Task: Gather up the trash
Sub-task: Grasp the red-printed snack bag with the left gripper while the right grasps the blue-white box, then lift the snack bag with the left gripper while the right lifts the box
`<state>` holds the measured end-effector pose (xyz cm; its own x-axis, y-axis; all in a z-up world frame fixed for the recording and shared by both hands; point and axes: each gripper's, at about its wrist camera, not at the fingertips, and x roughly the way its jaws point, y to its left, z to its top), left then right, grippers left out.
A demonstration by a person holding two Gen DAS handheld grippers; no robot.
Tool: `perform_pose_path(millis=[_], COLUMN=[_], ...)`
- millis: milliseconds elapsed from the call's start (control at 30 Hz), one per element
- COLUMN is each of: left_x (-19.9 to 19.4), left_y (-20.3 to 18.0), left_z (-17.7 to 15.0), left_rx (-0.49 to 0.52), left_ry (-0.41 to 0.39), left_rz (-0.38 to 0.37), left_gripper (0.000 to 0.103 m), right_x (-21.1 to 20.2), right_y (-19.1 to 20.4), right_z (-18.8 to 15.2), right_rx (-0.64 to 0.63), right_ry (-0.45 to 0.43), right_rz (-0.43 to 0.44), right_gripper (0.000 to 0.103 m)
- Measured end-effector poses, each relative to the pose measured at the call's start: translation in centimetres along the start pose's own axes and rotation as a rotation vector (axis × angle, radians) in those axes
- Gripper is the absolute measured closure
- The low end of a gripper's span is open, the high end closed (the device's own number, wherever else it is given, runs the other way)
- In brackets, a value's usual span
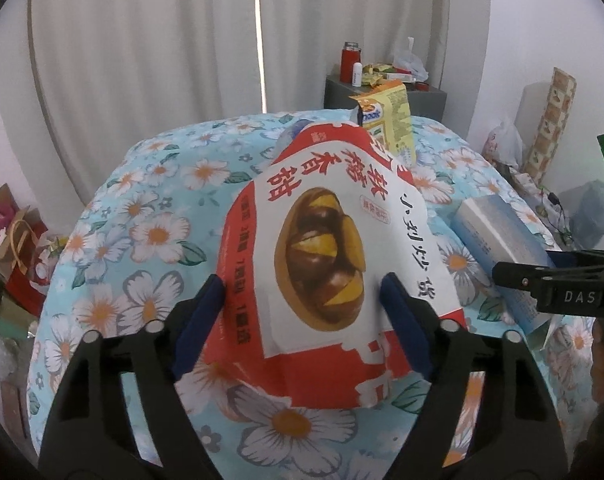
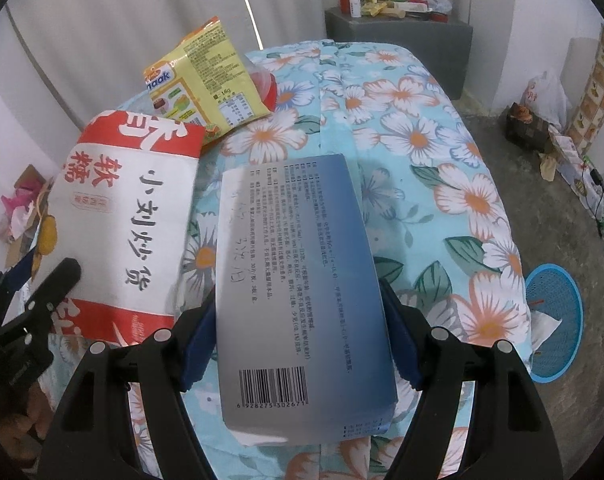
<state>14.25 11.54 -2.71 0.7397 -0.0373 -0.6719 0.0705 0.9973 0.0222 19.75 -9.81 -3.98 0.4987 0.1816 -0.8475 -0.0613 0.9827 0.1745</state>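
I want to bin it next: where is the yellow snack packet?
The yellow snack packet lies at the far left of the floral bedspread in the right wrist view, just beyond the red-and-white paper bag.

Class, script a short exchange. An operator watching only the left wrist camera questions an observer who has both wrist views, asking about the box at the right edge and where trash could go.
Operator: I see only part of the blue-grey box. Is it gripped?
Observer: It looks so. On the right gripper, the blue pads lie against both long sides of it, toward the barcode end.
Operator: Any bin? I see none.
Observer: Yes, a blue mesh basket stands on the floor beside the flowered bedspread, with crumpled paper inside.
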Motion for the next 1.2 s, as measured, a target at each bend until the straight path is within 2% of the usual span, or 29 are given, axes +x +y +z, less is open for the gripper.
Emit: perform_pose_path(millis=[200,467,667,900,1200], left_x=[-0.5,-2.4,-4.7,-8.1,-10.8], left_y=[1.1,3.3,4.4,5.1,7.0], left_z=[-0.2,-0.5,-0.9,-0.4,0.7], left_rx=[-0.032,-0.112,-0.127,-0.112,-0.254], left_ry=[-0.007,-0.048,-0.093,-0.185,-0.235], left_rz=[-0.017,-0.095,-0.140,-0.159,-0.416], left_gripper=[0.045,0.049,0.051,0.054,0.054], right_x=[0.1,-0.1,-0.6,-1.7,-3.3], right_y=[0.0,-0.4,-0.7,-1.3,-2.0], right_z=[0.0,-0.1,-0.3,-1.3,-2.6], right_rx=[0.002,0.021,0.043,0.087,0.144], right_ry=[-0.001,-0.004,-0.011,-0.024,-0.043], right_rz=[0.003,0.005,0.008,0.044,0.116], right_gripper=[0.031,0.031,0.031,0.032,0.032])
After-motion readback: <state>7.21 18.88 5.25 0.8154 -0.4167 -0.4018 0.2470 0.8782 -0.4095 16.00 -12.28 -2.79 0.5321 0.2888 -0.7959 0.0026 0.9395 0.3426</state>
